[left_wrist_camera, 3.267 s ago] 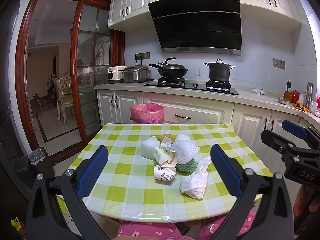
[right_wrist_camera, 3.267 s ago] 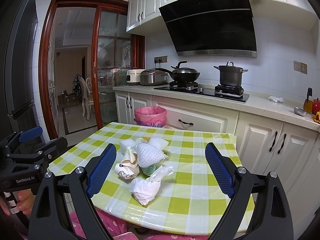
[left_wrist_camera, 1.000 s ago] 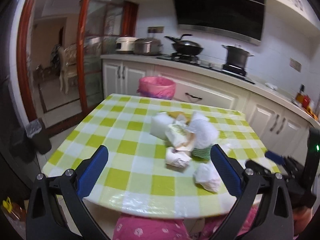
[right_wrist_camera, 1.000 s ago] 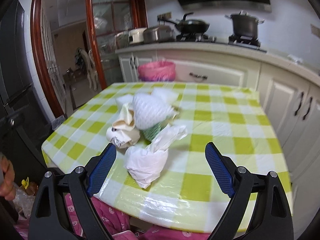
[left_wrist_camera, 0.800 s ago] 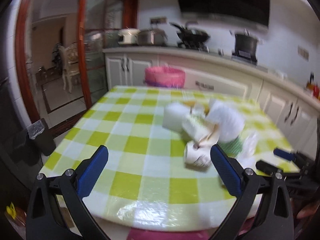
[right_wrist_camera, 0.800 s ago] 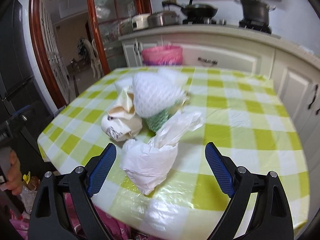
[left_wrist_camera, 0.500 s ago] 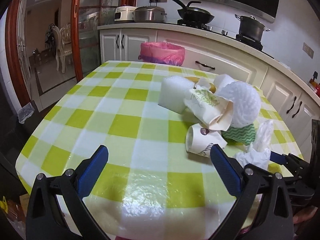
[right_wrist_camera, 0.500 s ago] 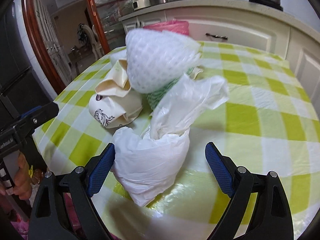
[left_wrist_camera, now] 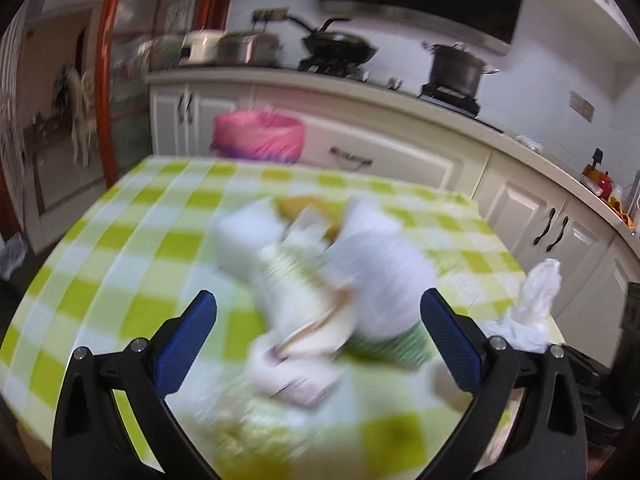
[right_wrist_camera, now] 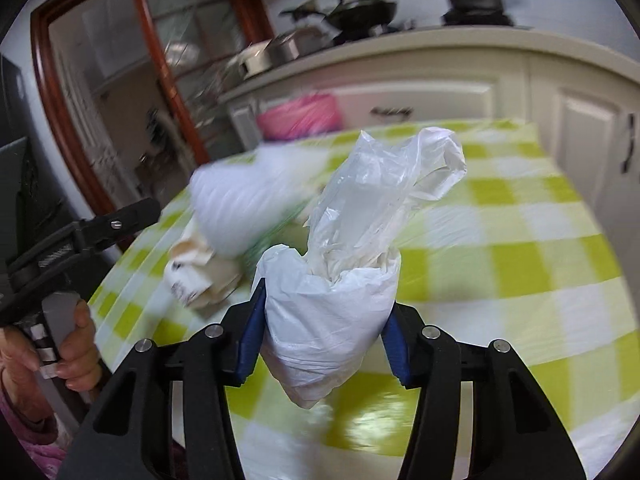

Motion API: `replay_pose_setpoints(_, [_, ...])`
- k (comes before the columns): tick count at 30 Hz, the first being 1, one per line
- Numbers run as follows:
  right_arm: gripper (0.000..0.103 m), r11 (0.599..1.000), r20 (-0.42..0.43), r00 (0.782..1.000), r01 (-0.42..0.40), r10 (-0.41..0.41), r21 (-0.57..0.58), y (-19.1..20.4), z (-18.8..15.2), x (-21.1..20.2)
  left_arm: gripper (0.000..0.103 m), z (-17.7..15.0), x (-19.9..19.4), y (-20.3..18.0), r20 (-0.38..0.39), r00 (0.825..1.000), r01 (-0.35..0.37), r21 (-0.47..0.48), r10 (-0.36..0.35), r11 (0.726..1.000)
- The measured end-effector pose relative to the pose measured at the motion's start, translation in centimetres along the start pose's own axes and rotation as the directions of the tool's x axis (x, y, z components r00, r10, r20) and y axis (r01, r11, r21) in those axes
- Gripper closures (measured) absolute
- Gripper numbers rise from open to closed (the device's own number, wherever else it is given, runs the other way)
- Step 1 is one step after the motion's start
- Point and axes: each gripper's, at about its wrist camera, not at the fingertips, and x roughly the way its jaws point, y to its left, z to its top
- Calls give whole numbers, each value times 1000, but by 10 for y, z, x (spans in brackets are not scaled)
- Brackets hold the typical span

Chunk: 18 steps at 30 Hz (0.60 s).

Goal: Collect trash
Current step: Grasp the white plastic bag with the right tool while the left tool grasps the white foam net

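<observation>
Tabletop [left_wrist_camera: 120, 240], green-and-white check cover: carries one clump of trash near its middle. Half a second back the right gripper's jaws stood wide on either side of the white plastic bag; now they are closing, and the bag sits squeezed between the two blue pads. So the first piece of trash is being taken, and the pile is otherwise untouched.

Pink-lined bin [left_wrist_camera: 258, 140]: stands on the floor beyond the far edge of the tabletop, in front of the white cabinets. Only its rim and liner show; its contents cannot be seen. It looks like the likely drop point.

Trash clump [left_wrist_camera: 320, 280]: white foam net, crushed paper cups, a green-patterned scrap, something yellow at the back. The left view is badly smeared, so the count of pieces is uncertain. The clump has grown larger in that view than a second ago, so the left side has come in close.

White plastic bag [right_wrist_camera: 332, 312]: a tied bundle, loose clear neck standing up, base apparently off or only just on the tabletop.

Right gripper [right_wrist_camera: 324, 332]: pads pressing into the bag's sides.

Left gripper [left_wrist_camera: 318, 328]: jaws spread wide, nothing between the pads; the cups lie just ahead of it. A hand [right_wrist_camera: 76, 344] holds its grip.
</observation>
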Motion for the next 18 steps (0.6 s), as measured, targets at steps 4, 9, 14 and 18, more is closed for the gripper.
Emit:
replay_pose_setpoints(4, [53,999,46,998,28,-29,21,-19,10,-20,8,4,10,-45,48,999,-22,67,19,997])
replay_pose_setpoints(9, [53,998,66,997,31,-34,48,-33,15,-25,21,5,26,-82,102,992,-92,161,76,983])
replay_pose_setpoints(14, [53,997,57,998,34,-38,73,-42,14,-23,36,-4,44,-86,69,985,-171,185,161,968])
replay_pose_setpoints(18, [53,997,59,997,36,-40,65,-37,9,-24,56,-9,45,-73,47,990,-142,157,136,977])
